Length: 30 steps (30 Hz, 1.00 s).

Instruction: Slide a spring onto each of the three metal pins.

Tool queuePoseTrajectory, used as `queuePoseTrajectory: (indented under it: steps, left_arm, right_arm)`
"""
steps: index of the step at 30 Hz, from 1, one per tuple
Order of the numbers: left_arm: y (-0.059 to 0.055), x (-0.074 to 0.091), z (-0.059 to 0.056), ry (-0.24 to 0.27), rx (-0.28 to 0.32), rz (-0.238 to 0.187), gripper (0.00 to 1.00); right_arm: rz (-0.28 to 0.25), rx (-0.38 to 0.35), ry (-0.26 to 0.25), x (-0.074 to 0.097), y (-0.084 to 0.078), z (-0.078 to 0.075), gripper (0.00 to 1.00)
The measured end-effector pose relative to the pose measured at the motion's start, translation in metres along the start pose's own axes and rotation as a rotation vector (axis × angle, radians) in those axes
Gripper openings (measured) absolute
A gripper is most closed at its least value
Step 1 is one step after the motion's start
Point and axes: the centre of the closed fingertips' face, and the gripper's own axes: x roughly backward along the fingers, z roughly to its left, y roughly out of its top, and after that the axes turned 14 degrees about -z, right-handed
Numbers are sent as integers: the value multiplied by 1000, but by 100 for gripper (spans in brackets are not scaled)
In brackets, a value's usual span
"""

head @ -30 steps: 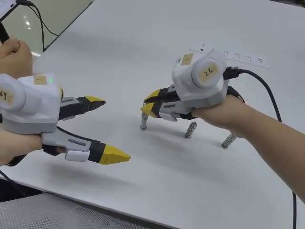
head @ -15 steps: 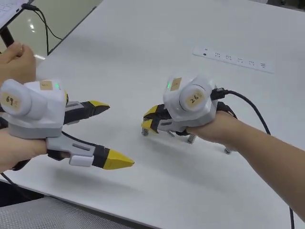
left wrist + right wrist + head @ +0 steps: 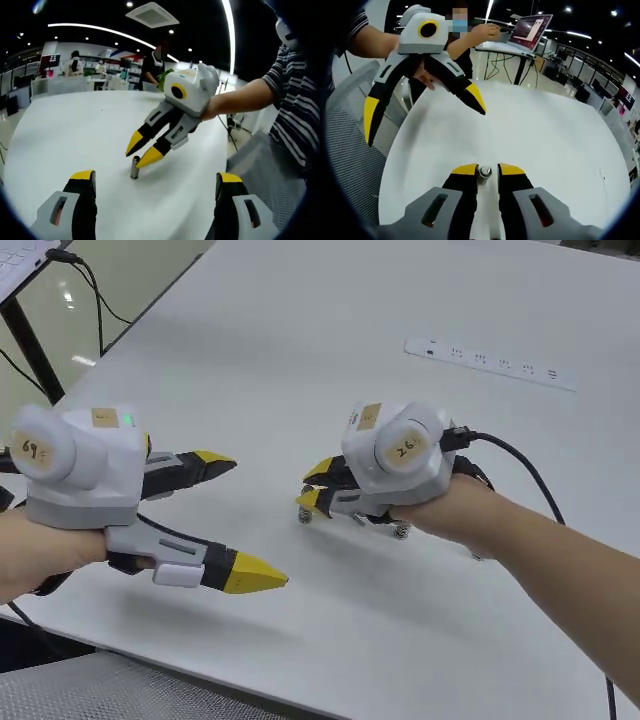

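Head view: R gripper (image 3: 312,487) sits right over the leftmost pin (image 3: 305,513), which stands upright on the white surface (image 3: 300,340). Its jaws are narrowed to a slim gap, tips aimed left & down. L gripper (image 3: 240,520) is well apart to the left, jaws spread wide, holding nothing. A 2nd pin (image 3: 401,531) peeks from under the R hand (image 3: 450,510); power strip (image 3: 490,365) far right. Left gripper view: same pin, w/ what looks like a spring (image 3: 134,170) coiled round it, straight ahead, R gripper tips just above it. Right gripper view: pin top btw own jaws near the tips; can't tell if they pinch it. R is clearly nearer, so the next move prob. runs straight down the pin's vertical axis.
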Motion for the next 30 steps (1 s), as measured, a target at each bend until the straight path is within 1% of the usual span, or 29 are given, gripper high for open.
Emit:
queuePoseTrajectory:
  steps: [4,5,7,9,11,13,17,19,21,23,27,28,30]
  left_arm:
    - [3,-4,0,-1,-3,-4,96]
    - [4,-5,0,0,-5,-4,96]
    - [6,-7,1,1,-4,-11,96]
    - [9,-8,2,4,-6,-15,96]
    - [10,-10,1,4,-8,-18,96]
    - [11,-12,0,1,-11,-18,96]
    - [14,-16,-1,-2,-15,-19,96]
    - [15,-17,-2,-3,-18,-20,97]
    - [16,-19,-2,-1,-22,-22,97]
    - [17,-21,-2,-3,-24,-24,98]
    - [19,-25,-5,-10,-29,-23,98]
    - [20,-27,-5,-9,-31,-25,98]
    - [20,-29,-5,-9,-36,-27,98]
  right_arm:
    - [-24,-23,-32,8,6,-5,14]
    - [-28,-24,-33,10,7,-5,15]
    - [-50,-35,-50,16,10,-6,18]
    - [-82,-61,-68,23,13,-6,23]
    - [-88,-63,-73,29,12,-6,27]
    - [-84,-58,-86,36,8,-6,27]
    - [-111,-93,-130,50,2,-10,34]
    - [-113,-102,-137,56,-1,-8,36]
    - [-136,-132,-149,63,-1,-6,42]
    - [-158,-138,-167,68,0,-6,51]
    - [-187,-161,-199,82,1,-4,59]
    - [-193,-167,-213,86,0,-4,63]
    - [-208,-182,-229,94,-1,-4,66]
